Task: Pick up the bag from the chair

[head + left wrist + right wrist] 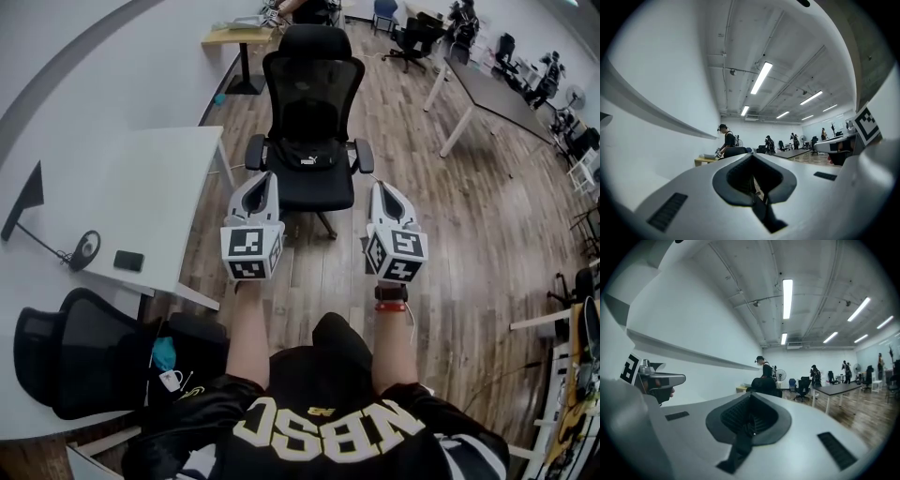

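A black bag (307, 157) with white print lies at the back of the seat of a black office chair (312, 84) straight ahead. Both grippers are held side by side just short of the seat's front edge. My left gripper (267, 177) is shut and holds nothing, its tips near the chair's left armrest. My right gripper (378, 187) is likewise shut and empty, by the right armrest. In the left gripper view the shut jaws of the left gripper (753, 158) point over the top of the chair (736, 151). The right gripper view shows the right gripper (751, 398) shut, with the chair (764, 384) beyond.
A white desk (141, 178) with a phone (128, 261) stands to my left. A second black chair (84, 361) is at lower left. A long grey table (497, 89) and more chairs are at back right. A small wooden table (234, 37) and people are far behind.
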The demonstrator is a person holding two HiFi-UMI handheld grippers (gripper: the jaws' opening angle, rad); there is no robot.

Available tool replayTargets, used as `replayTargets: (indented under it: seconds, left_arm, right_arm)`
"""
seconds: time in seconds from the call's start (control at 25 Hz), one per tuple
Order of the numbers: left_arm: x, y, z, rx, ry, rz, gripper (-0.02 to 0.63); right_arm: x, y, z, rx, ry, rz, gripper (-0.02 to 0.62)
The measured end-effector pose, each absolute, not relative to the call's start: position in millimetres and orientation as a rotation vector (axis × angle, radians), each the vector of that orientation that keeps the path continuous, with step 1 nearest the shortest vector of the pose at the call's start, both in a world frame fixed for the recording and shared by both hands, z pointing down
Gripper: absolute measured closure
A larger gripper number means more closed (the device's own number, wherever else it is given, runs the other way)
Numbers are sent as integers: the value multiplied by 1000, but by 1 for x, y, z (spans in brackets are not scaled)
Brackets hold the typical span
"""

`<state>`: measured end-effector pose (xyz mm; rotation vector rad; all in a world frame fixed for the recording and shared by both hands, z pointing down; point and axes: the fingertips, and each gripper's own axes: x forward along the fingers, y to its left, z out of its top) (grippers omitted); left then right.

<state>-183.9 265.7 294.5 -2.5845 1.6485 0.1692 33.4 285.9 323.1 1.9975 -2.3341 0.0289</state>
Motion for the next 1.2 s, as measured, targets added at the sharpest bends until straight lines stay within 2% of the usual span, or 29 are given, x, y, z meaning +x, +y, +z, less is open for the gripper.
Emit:
replayTargets:
  seconds: [0.44, 0.8, 1.2]
  left_arm:
    - [-144, 158, 339, -2630, 1640, 60, 593]
    - [-92, 13, 313, -2588, 1686, 26, 592]
    - [-67, -85, 346, -2609, 1801, 16, 591]
  right_arm:
    - [36, 162, 376, 1893, -2430, 181, 583]
    - [62, 4, 345, 1756, -2556, 184, 578]
    - [85, -100, 383, 1632, -2573, 288, 554]
